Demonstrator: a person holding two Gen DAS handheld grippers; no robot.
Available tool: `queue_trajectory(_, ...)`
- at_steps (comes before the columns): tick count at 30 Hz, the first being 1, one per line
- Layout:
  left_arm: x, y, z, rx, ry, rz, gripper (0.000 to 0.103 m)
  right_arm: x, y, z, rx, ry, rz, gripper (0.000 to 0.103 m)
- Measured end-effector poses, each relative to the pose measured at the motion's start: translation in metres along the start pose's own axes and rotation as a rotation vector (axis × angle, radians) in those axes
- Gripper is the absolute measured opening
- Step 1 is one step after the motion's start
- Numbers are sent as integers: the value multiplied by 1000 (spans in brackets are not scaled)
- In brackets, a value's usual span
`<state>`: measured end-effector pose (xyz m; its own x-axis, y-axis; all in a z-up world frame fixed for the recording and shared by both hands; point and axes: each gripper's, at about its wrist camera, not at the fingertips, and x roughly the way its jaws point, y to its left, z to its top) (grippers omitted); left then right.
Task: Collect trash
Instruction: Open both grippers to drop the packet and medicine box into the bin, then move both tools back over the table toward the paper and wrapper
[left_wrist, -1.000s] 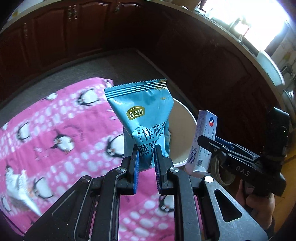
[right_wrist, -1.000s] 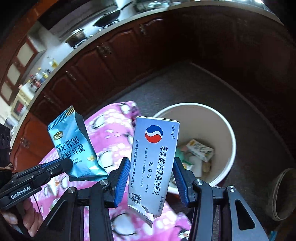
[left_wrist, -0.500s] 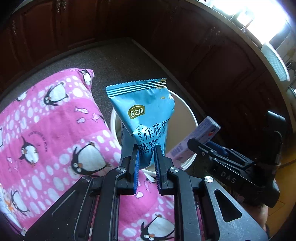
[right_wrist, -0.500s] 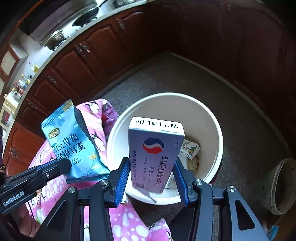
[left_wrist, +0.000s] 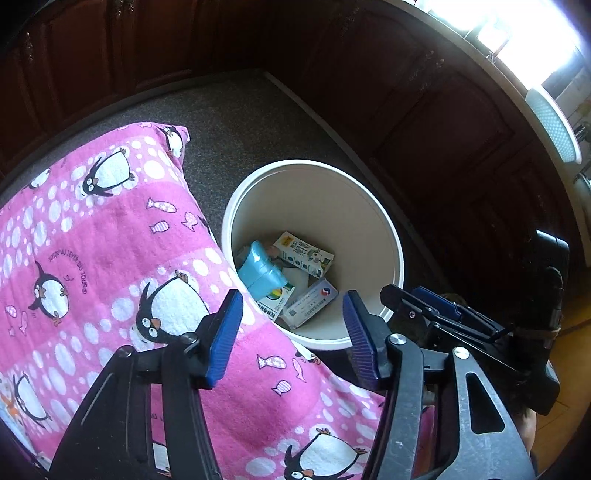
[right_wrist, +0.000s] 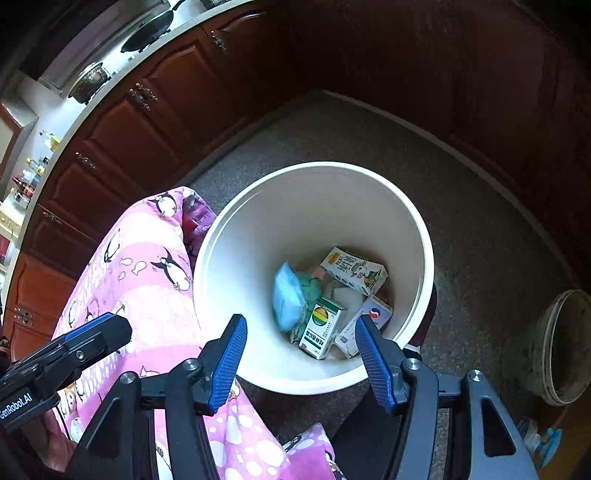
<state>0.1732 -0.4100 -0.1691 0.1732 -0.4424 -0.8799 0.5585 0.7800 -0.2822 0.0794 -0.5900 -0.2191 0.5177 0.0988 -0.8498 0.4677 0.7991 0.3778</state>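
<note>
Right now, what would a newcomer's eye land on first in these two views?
First the white bucket on the grey floor, holding a blue snack packet, a green-and-white medicine box and a carton with a goat picture. Next, the pink penguin blanket pressed against the bucket's left side. Both the left gripper and right gripper hang open and empty above it.

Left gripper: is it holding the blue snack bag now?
No, the left gripper is open and the blue snack bag lies inside the white bin.

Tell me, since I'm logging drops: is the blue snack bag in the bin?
In: the blue snack bag lies inside the white bin.
</note>
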Motion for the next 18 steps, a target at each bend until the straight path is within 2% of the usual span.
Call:
queue_trajectory(3,-4,-1,-2,0,-8,-14,65,-6,-3,-2,7,-9,2,59)
queue_trajectory(18,-29,-1,-15,22,-40,44,66,-16,4,-7,-6,-24,1,60)
